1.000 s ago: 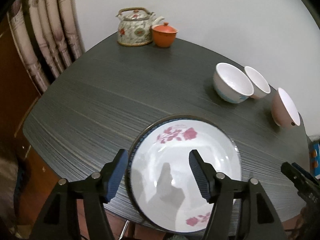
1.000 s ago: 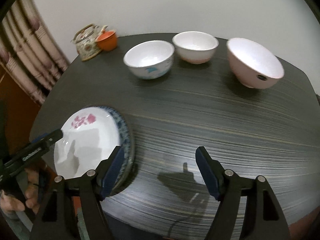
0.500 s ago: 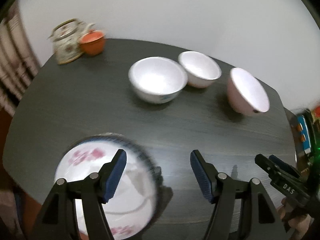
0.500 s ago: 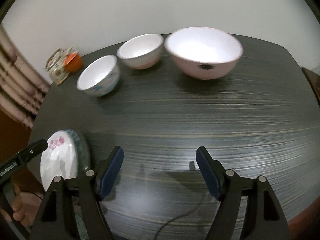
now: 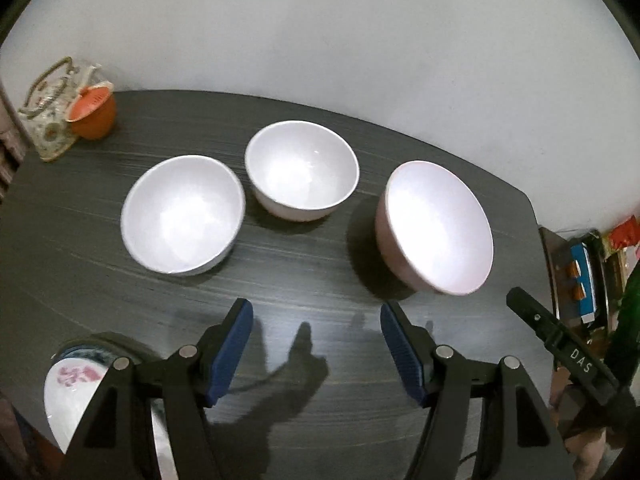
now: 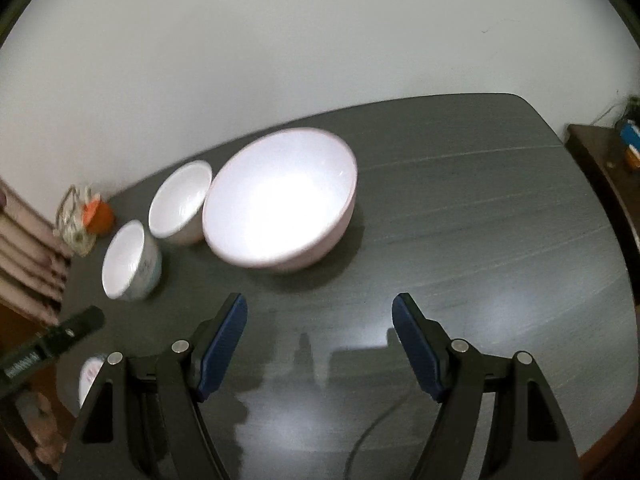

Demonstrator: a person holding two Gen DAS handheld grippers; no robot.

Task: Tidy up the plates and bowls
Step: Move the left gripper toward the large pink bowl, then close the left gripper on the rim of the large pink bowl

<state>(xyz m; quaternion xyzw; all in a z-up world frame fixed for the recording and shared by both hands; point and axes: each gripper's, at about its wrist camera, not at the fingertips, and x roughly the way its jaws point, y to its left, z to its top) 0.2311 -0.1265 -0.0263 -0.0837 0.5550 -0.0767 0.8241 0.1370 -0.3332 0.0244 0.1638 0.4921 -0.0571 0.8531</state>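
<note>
My left gripper (image 5: 316, 344), with its blue pads, stands open over the dark grey wood-grain table (image 5: 300, 280) with nothing between the jaws, and my right gripper (image 6: 319, 340) is open and empty in the same way above the bare tabletop. Just beyond the left gripper I see three bowls in a row: a white bowl with a blue mark (image 5: 182, 216), a small white bowl (image 5: 302, 172) behind it, and a large pale pink bowl (image 5: 436, 228) to the right. The flowered white plate stack (image 5: 76, 384) lies at the near left table edge, and a patterned teapot (image 5: 50, 116) touches an orange lidded cup (image 5: 94, 114) in the far left corner.
</note>
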